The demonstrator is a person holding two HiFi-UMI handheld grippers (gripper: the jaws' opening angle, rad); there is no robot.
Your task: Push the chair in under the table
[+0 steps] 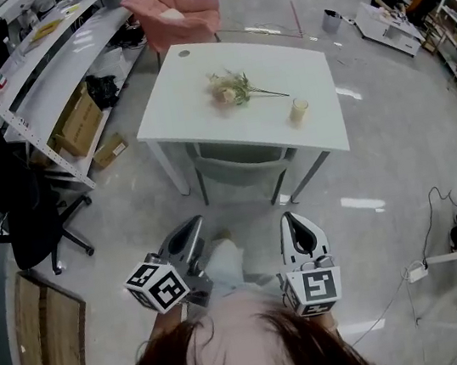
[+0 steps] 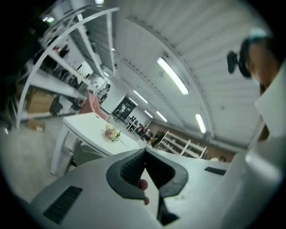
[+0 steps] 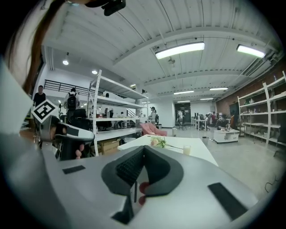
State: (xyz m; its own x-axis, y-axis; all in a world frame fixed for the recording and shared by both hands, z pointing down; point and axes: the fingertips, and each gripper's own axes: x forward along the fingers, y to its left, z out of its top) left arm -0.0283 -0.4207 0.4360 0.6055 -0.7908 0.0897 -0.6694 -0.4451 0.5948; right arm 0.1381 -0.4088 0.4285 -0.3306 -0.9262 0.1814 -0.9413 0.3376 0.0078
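Observation:
A grey-green chair [image 1: 239,169] stands at the near side of the white table [image 1: 323,128], its seat under the tabletop and its back just past the table's edge. Both grippers hang in the air short of the chair, touching nothing. My left gripper [image 1: 195,224] is shut and empty, rolled onto its side. My right gripper [image 1: 289,219] is shut and empty too. In the left gripper view the jaws [image 2: 144,154] meet, with the table [image 2: 87,126] and chair [image 2: 82,154] ahead to the left. The right gripper [image 3: 143,150] points at the table [image 3: 199,154].
Flowers [image 1: 231,89] and a small cup [image 1: 298,110] lie on the tabletop. A pink armchair [image 1: 176,14] sits beyond the table. Shelving [image 1: 48,73] with cardboard boxes [image 1: 81,123] and a black office chair [image 1: 32,217] line the left. Cables [image 1: 430,231] run over the floor at right.

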